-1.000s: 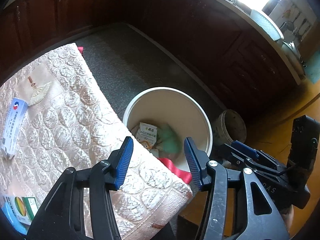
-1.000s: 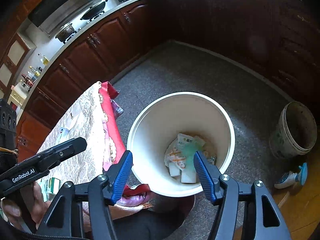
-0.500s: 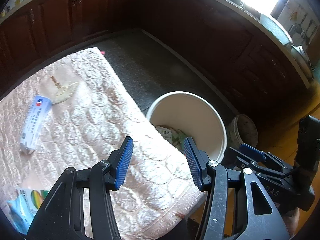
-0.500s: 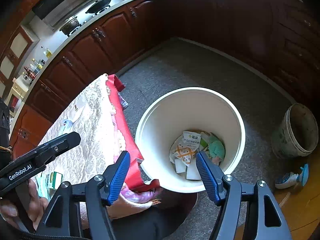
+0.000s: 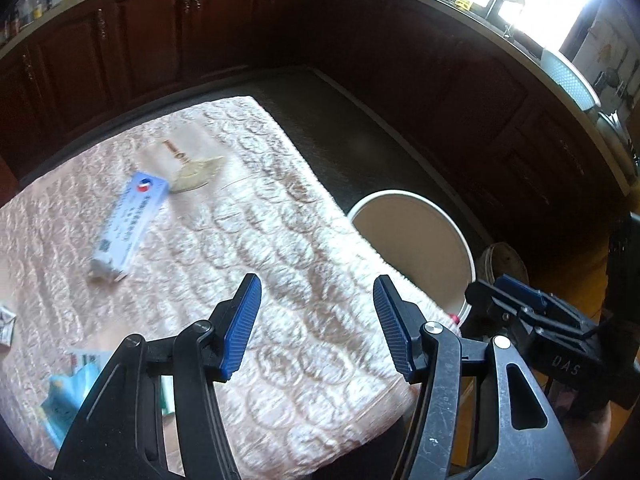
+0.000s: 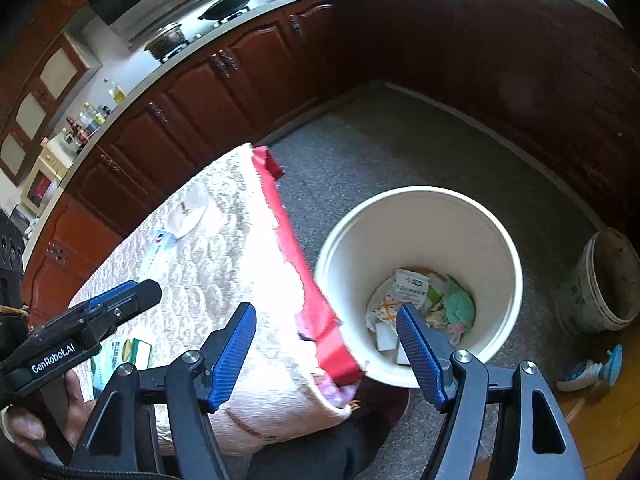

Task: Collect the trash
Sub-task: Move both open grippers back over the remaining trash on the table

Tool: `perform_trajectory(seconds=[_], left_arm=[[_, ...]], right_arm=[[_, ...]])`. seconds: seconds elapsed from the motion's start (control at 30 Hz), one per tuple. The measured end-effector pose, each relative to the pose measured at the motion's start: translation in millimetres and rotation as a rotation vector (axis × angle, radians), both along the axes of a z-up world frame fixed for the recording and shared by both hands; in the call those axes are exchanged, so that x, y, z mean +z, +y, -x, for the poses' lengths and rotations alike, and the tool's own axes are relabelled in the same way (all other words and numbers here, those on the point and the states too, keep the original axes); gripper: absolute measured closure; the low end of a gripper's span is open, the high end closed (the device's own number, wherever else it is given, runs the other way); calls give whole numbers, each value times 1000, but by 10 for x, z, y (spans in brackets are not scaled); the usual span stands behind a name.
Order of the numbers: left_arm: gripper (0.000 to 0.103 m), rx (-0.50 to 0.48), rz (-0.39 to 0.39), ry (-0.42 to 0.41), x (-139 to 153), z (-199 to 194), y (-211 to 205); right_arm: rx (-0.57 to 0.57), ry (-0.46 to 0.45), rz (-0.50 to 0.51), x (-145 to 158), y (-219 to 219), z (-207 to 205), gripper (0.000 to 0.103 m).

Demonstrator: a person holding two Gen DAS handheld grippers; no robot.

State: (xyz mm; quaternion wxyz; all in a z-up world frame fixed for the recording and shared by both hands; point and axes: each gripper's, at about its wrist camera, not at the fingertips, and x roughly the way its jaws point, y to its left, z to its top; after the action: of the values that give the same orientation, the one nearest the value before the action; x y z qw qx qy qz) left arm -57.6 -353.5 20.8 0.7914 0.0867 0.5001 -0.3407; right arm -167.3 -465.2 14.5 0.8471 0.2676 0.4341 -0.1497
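Beside the white bin (image 6: 416, 208), both grippers hover empty.
Left gripper (image 5: 316, 320) and right gripper (image 6: 326, 344): jaws apart, opening, nothing between. Blue-white box (image 5: 130, 222) lies on quilted counter (image 5: 280, 240); discarded packets (image 6: 404, 292) sit in the bin.

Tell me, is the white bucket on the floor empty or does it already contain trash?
Not empty. The white bucket holds paper packets and a green wad at its bottom.

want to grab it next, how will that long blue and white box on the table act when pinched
The box looks like thin card, so probably light and easily crushed. It lies flat on the padded cloth, so it likely slides rather than rolls. Its long shape may tilt if gripped by one end.
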Motion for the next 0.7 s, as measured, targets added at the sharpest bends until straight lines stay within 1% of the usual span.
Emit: perform_trajectory(seconds=[0.2, 0.47, 0.6, 0.7], left_arm=[[46, -15, -12, 16, -3, 109, 350], [46, -35, -65, 75, -161, 331, 1012], [46, 3, -119, 111, -300, 318, 1399], [46, 62, -155, 105, -407, 172, 1593]], right_arm=[[64, -12, 8, 61, 272, -171, 32], [142, -7, 4, 46, 617, -418, 32], [187, -2, 11, 45, 804, -565, 32], [215, 1, 13, 37, 920, -662, 31]])
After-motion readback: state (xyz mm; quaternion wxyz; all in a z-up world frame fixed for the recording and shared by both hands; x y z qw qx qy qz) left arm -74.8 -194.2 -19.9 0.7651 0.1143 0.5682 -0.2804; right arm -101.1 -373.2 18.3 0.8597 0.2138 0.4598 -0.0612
